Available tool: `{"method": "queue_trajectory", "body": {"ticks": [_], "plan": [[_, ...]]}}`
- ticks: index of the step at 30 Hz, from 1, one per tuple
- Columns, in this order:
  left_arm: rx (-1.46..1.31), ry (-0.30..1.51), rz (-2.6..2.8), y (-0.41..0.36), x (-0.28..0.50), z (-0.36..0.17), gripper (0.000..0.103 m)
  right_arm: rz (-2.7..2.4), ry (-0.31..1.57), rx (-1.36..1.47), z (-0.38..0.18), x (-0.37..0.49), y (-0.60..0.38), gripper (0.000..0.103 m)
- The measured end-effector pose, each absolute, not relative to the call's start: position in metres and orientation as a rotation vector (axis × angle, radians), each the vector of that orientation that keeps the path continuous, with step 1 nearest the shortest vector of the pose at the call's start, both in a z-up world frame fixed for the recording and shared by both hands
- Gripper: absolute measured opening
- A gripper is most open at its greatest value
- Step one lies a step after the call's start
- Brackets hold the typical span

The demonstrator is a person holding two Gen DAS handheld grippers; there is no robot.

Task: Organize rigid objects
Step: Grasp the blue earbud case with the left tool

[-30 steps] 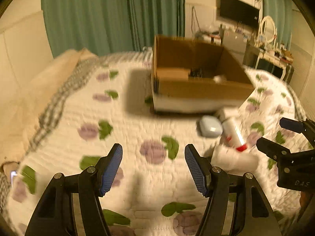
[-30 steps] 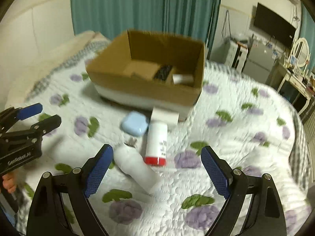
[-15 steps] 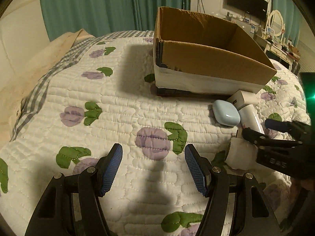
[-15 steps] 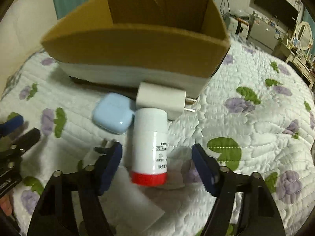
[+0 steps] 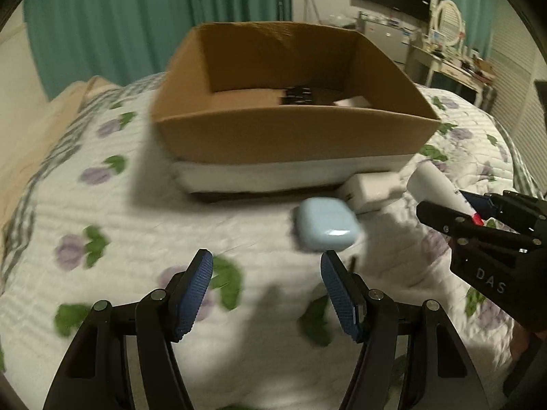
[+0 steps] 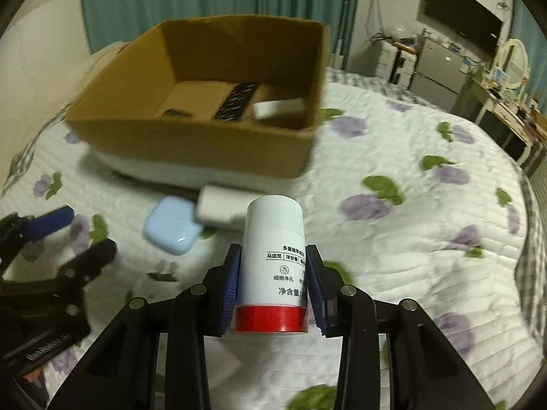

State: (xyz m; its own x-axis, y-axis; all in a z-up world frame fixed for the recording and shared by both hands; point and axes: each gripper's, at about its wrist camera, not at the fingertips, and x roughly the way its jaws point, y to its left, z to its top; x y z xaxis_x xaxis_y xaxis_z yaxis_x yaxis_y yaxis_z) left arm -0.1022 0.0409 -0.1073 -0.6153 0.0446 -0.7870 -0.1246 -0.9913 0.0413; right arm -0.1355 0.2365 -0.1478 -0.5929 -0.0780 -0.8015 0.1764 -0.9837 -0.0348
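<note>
The right gripper [image 6: 273,287] is clenching a white bottle [image 6: 273,259] above the bed [image 6: 410,239], near the cardboard box [image 6: 191,143], while the left gripper [image 5: 266,294] is hovering with jaws released.

The right claw [image 6: 273,287] grips a white bottle [image 6: 273,246] before the cardboard box [image 6: 205,143].

Home bedroom, quilted bed [image 6: 410,239] (floral print), teal curtains [image 6: 205,0], wall television [image 6: 461,24]

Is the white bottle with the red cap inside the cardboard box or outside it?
Outside. The white bottle is gripped by the right gripper, short of the cardboard box.
</note>
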Motion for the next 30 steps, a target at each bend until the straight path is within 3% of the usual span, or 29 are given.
{"method": "queue_trajectory", "body": {"ticks": [15, 18, 30], "plan": [[-1.373, 0.239, 2.623, 0.091, -0.156, -0.142, 0.068, -2.663, 0.059, 1.414, -0.164, -0.158, 0.253, 0.036], [-1.353, 0.246, 2.618, 0.091, -0.152, -0.142, 0.053, -2.664, 0.059, 1.414, -0.165, -0.156, 0.254, 0.036], [-1.213, 0.223, 2.694, 0.077, -0.104, -0.084, 0.052, -2.711, 0.130, 1.309, -0.122, -0.131, 0.245, 0.036]]}}
